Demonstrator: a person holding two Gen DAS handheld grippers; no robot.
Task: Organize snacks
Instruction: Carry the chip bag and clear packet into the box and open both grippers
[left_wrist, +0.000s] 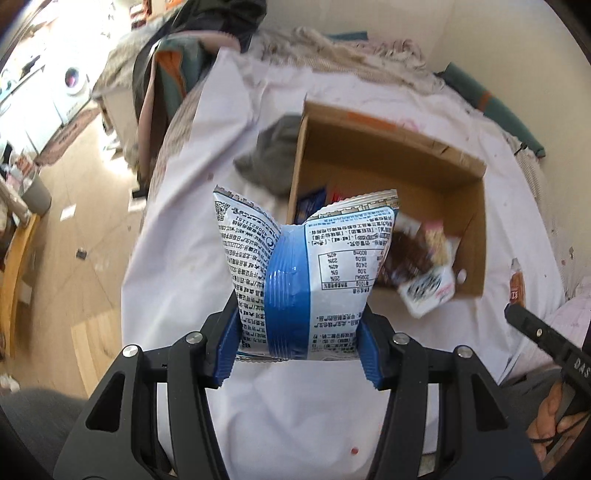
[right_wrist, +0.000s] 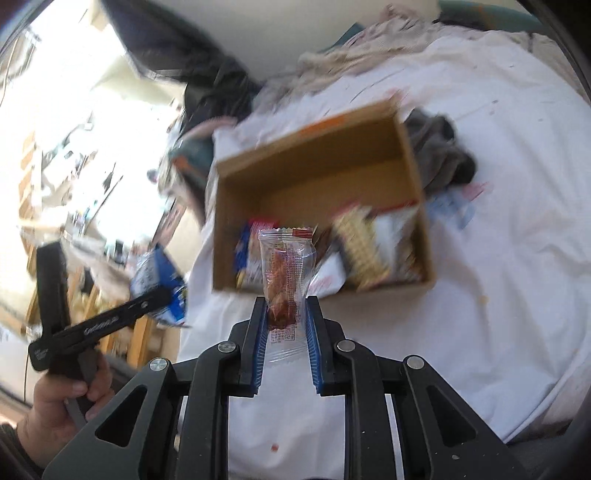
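Note:
My left gripper (left_wrist: 297, 325) is shut on a blue and white snack bag (left_wrist: 306, 266), held upright in front of an open cardboard box (left_wrist: 388, 147) on a white-sheeted bed. The box holds several snack packs (left_wrist: 424, 266). My right gripper (right_wrist: 286, 314) is shut on a small clear packet with a reddish snack (right_wrist: 284, 273), held just in front of the same box (right_wrist: 314, 162). The left gripper with its blue bag (right_wrist: 159, 284) also shows in the right wrist view, left of the box. The right gripper's body (left_wrist: 546, 339) shows at the right edge of the left wrist view.
A grey cloth (left_wrist: 273, 158) lies beside the box on the white sheet (left_wrist: 184, 258). Rumpled blankets (left_wrist: 351, 48) lie at the bed's far side. A small bottle (left_wrist: 517, 280) lies right of the box. The wooden floor (left_wrist: 81, 229) and clutter are to the left.

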